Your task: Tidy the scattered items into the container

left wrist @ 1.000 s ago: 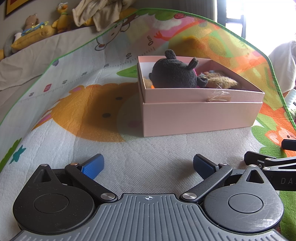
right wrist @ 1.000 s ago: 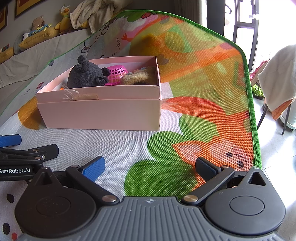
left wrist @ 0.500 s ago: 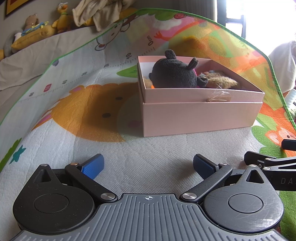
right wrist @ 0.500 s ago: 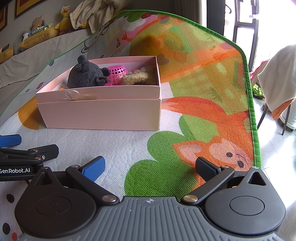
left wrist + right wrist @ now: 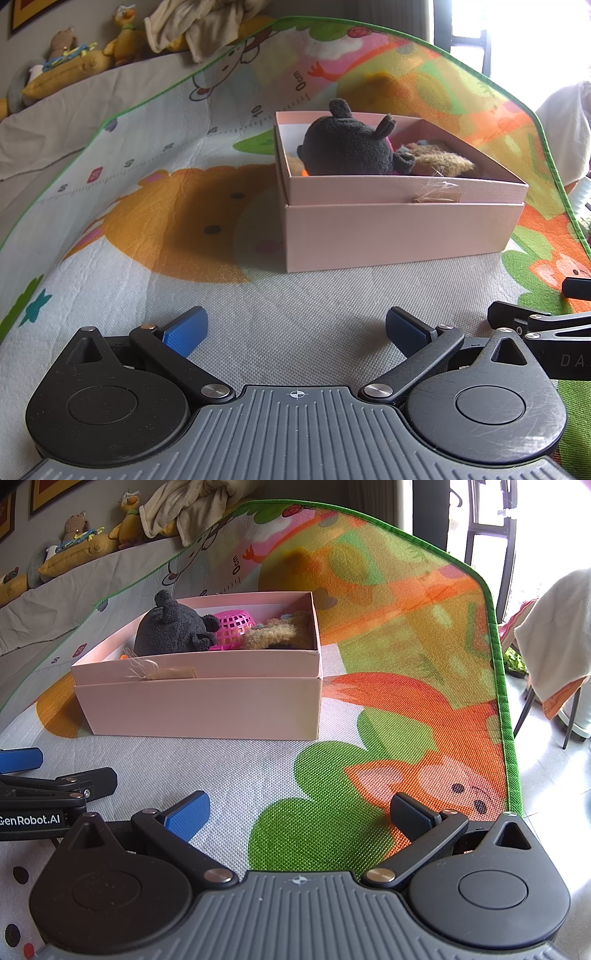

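Fingers apart and empty on left gripper (image 5: 294, 328) and right gripper (image 5: 299, 810). Toys (image 5: 173, 629) sit in the box (image 5: 207, 709); nothing loose visible on the mat (image 5: 258, 775), so tidying looks finished.

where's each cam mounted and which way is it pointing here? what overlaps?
Left wrist: on the left gripper, low over the mat, facing the pink box from its left end; own open blue fingers show, with the other gripper's tip at the right edge.
Right wrist: on the right gripper, low over the mat, facing the box's right corner; own open fingers show, the left gripper at the left edge.
Shared: box, dark plush, brown plush, mat.
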The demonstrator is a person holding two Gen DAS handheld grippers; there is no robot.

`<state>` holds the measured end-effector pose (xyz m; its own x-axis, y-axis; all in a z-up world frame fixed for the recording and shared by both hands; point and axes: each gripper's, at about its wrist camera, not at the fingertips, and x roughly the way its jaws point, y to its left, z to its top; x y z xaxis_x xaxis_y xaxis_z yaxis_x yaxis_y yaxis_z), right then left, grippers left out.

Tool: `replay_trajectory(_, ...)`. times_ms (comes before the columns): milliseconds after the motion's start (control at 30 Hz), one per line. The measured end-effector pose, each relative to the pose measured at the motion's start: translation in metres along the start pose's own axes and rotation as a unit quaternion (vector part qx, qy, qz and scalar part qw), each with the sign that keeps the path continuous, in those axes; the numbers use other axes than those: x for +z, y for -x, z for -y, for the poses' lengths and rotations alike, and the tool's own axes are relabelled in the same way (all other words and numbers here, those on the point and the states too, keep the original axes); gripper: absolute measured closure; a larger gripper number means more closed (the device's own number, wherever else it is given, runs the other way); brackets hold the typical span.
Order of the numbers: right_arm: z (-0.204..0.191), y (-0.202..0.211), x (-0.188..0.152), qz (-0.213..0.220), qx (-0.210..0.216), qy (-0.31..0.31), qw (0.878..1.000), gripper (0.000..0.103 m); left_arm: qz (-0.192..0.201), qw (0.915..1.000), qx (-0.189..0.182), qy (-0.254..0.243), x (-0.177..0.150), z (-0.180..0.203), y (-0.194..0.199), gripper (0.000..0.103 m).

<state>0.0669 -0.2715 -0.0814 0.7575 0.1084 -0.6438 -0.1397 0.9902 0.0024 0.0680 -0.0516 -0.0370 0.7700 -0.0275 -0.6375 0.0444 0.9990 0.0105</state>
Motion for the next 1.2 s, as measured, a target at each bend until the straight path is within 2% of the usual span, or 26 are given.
replay_trajectory(833,-0.0005,-0.0004,-0.0002,0.0,0.0,0.0,1.0,0.0,0.0,1.0,0.0,-0.002,-0.0002,0.0002,0.0006,0.0)
replay_trajectory(1100,-0.0004,-0.0003,-0.0002,0.0,0.0,0.0,1.0,0.0,0.0,0.9999,-0.01,0.007,0.0009,-0.0037,0.0012,0.0)
replay_trajectory(1200,-0.0004,-0.0003,-0.0002,0.0,0.0,0.0,1.0,0.0,-0.012,0.9998,-0.017,0.0,0.003,-0.0048,0.0016,0.0)
